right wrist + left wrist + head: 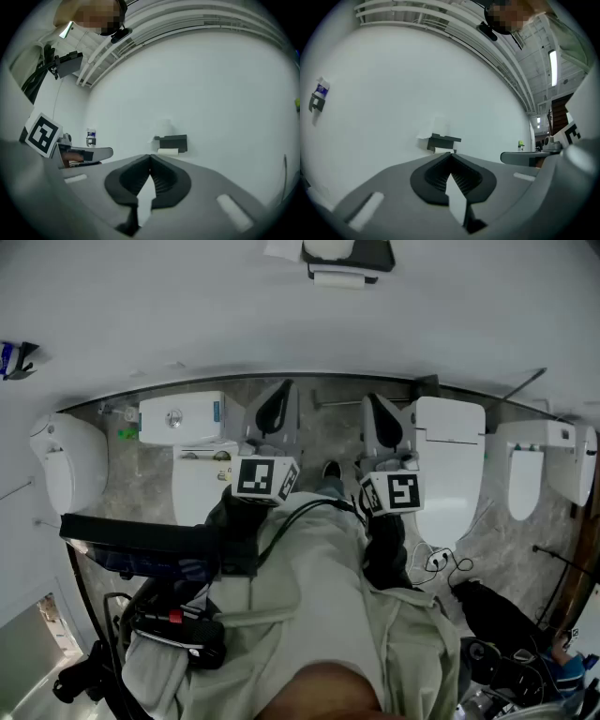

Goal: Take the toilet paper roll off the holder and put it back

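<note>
A black toilet paper holder (347, 257) is fixed to the white wall ahead, and the white roll (338, 279) sits in it just below the black top. Both gripper views see the holder (444, 139) (172, 142) and the roll (442, 149) (168, 151) some way off, beyond the jaw tips. My left gripper (283, 388) and right gripper (371, 401) are held side by side in front of me, well short of the wall. In its own view each gripper, left (451, 154) and right (150, 156), is shut with nothing between the pads.
Several white toilets stand on the floor below: a tank (181, 418) left of centre, one bowl at far left (66, 460), others at right (450, 465) (525, 479). A small blue-labelled item (11, 357) hangs on the wall to the left. Cables (441, 563) lie on the floor.
</note>
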The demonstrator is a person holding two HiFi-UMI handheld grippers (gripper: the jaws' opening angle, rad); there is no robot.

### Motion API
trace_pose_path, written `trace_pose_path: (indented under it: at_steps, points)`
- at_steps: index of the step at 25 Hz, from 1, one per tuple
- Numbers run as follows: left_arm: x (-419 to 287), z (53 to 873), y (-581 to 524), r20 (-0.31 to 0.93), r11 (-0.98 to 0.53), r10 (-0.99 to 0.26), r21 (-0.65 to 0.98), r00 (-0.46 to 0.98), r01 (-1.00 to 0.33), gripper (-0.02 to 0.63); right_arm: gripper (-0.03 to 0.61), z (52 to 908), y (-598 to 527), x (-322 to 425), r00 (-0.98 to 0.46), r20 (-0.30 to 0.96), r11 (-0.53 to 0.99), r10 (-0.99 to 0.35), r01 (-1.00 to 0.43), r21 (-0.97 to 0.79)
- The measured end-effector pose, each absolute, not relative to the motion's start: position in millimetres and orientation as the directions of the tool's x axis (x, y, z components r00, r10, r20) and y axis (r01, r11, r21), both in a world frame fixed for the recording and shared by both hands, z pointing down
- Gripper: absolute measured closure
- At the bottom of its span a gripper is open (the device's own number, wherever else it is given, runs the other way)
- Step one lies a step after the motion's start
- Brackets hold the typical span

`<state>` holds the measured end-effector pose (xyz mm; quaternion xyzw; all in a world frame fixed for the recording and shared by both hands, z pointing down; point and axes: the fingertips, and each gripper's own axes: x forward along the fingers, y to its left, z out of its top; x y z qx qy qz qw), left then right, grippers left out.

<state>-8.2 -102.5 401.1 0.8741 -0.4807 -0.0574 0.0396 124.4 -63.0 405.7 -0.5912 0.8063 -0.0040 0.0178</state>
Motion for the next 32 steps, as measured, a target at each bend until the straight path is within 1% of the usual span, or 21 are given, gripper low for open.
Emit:
trace_pose_path:
  at_steps: [9,15,18,23,27,29,30,31,32]
  points:
    - [-17,403,-104,-0.048,-0.505,-0.863,0.121,0.503,-0.854,0.606,0.577,408,-67,115,-0.326,-0.018,0.327,-0.945,-0.945,-0.031]
    - [-21,404,-104,-0.050,-0.487,-0.873,0.113,0.485,-0.866,0.606,0.577,409,-69,119,-0.325,-0.031,0.327,-0.945,-0.942,-0.073]
    - [-26,404,-107,-0.048,-0.472,-0.881,0.115,0.470,-0.874,0.606,0.577,409,-74,119,-0.328,-0.028,0.330,-0.944,-0.943,-0.052]
    - [-32,404,-112,-0.050,-0.459,-0.888,0.124,0.456,-0.880,0.606,0.577,404,-88,119,-0.332,-0.025,0.331,-0.943,-0.943,0.036]
    - [-52,402,-125,-0.045,-0.446,-0.895,0.130,0.444,-0.886,0.606,0.575,395,-123,105,-0.374,0.018,0.374,-0.927,-0.927,0.013]
    - [-57,402,-127,-0.045,-0.441,-0.897,0.130,0.439,-0.888,0.606,0.537,383,-138,105,-0.374,-0.014,0.374,-0.927,-0.927,-0.008]
    - [-58,402,-126,-0.047,-0.440,-0.898,0.129,0.437,-0.889,0.606,0.493,376,-143,108,-0.368,-0.034,0.369,-0.929,-0.930,-0.011]
    - [-58,402,-125,-0.050,-0.438,-0.899,0.127,0.435,-0.890,0.606,0.431,370,-149,110,-0.360,-0.053,0.360,-0.932,-0.933,-0.008]
    - [-59,403,-125,-0.053,-0.436,-0.900,0.125,0.433,-0.891,0.606,0.386,363,-154,112,-0.351,-0.070,0.352,-0.934,-0.936,-0.001]
